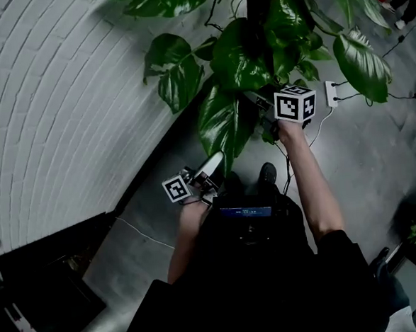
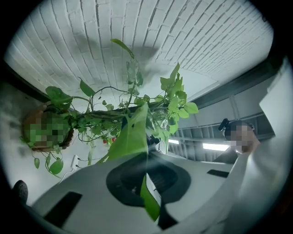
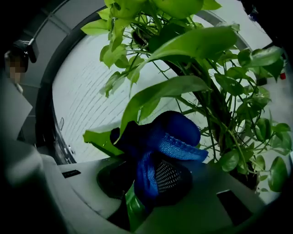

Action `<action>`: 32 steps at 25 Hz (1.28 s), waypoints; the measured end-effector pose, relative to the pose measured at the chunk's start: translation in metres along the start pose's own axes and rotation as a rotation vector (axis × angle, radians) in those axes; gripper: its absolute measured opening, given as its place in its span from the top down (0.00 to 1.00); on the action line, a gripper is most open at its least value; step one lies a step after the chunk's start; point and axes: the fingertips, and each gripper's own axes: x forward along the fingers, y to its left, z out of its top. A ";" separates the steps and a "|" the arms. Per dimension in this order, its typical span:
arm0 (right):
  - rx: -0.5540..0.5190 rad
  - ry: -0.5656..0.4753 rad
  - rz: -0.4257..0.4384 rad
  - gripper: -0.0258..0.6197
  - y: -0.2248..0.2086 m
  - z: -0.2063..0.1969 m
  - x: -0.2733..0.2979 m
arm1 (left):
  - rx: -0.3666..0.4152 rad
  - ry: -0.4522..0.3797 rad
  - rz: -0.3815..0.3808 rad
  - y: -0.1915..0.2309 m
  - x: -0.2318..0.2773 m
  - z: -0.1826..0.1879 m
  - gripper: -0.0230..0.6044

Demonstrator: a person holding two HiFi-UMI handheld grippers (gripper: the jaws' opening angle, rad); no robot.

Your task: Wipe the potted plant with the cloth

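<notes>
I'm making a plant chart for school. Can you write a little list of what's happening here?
Plant: big green leaves, next to a white brick wall
Left gripper: shut on one leaf
Right gripper: shut on a blue cloth, in among the leaves
Floor: grey, with a white power strip on it

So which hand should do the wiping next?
Right, probably: the right gripper holds the blue cloth up in the potted plant, while the left gripper is shut on a leaf.
</notes>
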 end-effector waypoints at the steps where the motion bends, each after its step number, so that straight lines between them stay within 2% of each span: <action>1: 0.002 0.005 0.002 0.79 0.001 -0.004 -0.002 | -0.007 -0.005 -0.005 0.000 0.000 0.000 0.93; 7: 0.016 0.063 0.038 0.79 0.012 -0.034 -0.011 | -0.053 -0.038 -0.035 -0.004 0.000 0.001 0.93; 16: 0.045 0.081 0.093 0.79 0.036 -0.077 -0.037 | -0.107 -0.059 -0.088 -0.013 0.004 0.002 0.93; 32: 0.052 0.099 0.163 0.79 0.067 -0.136 -0.062 | -0.148 -0.066 -0.123 -0.024 0.010 0.005 0.93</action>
